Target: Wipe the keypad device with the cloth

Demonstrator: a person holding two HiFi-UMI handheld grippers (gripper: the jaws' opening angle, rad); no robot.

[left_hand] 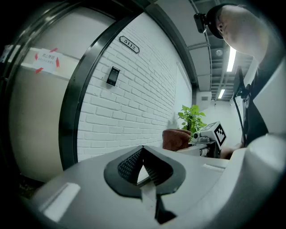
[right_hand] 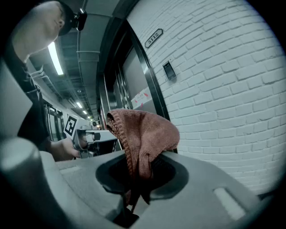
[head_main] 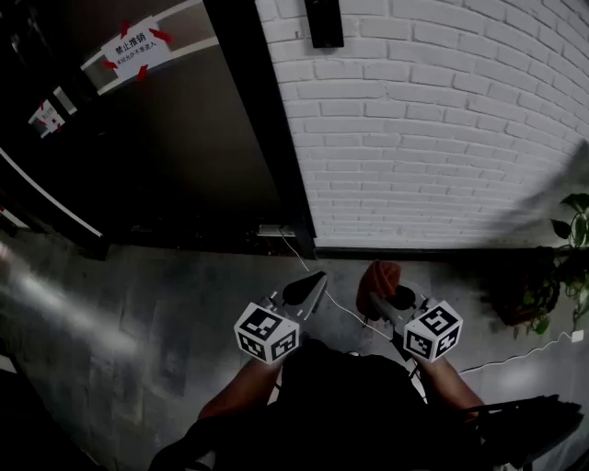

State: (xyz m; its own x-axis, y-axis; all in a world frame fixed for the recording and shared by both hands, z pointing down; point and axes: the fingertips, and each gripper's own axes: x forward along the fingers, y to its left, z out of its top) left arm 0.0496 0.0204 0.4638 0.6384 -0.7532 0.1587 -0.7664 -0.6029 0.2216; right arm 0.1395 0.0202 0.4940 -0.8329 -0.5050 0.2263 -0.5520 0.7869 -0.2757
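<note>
Pinching a brown cloth (right_hand: 145,132), the right hand-held gripper (right_hand: 140,172) has its jaws closed on the fabric, which bunches up above them. The left hand-held gripper (left_hand: 143,154) has its jaws together at the tips with nothing between them. Both are held low, side by side, over the dark floor (head_main: 138,304). The keypad (head_main: 324,23) sits high on the white brick wall (head_main: 433,138), just right of the black door frame (head_main: 262,120), well apart from the cloth. A plant (head_main: 571,239) stands at the right.
</note>
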